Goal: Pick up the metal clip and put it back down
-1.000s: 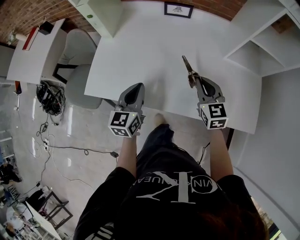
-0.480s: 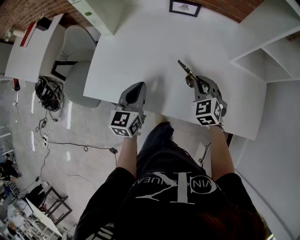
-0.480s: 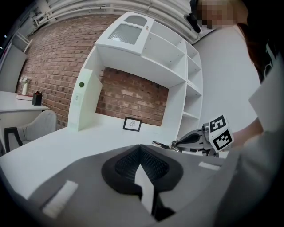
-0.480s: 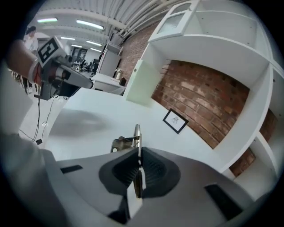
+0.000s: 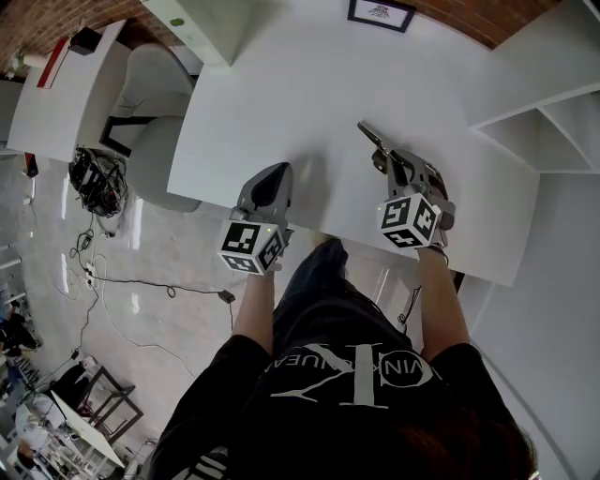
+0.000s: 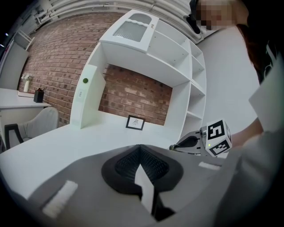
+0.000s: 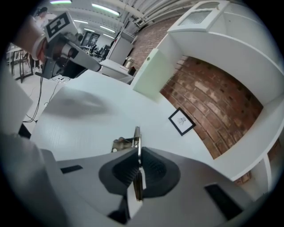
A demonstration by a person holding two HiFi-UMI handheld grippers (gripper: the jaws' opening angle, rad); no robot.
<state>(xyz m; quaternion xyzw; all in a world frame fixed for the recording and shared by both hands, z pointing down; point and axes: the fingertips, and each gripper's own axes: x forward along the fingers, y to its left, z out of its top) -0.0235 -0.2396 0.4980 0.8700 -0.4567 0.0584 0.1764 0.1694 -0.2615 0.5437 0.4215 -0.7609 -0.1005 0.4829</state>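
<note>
White counter (image 5: 309, 84) is filling the upper half of the head view, with a brick wall (image 6: 133, 95) and a white shelf unit (image 6: 177, 66) standing at its far edge. A small framed picture (image 5: 380, 11) is leaning against that wall at about 12 o'clock from the person.

The right hand-held gripper (image 5: 394, 169) is hovering over the near right part of the counter, its jaws clamping the metal clip (image 5: 373, 142). From the head view, the clip is sticking out past the jaw tips toward 11 o'clock, thin and silvery, with its wider folded part sitting close to the tips. In the right gripper view, the clip is standing on edge in the slit between the two dark pads and is rising toward 12 o'clock, with a small lobe jutting toward 9 o'clock. Whether its tip is touching the counter cannot be told.

The left hand-held gripper (image 5: 272, 176) is sitting at 9 o'clock from the right one, well apart from the clip, over the counter's near edge. Its jaws are pressing together with nothing between them.

A grey chair (image 5: 159, 103) is standing at the counter's 9 o'clock side, and a tangle of cables (image 5: 94, 178) is lying on the floor beside it.
</note>
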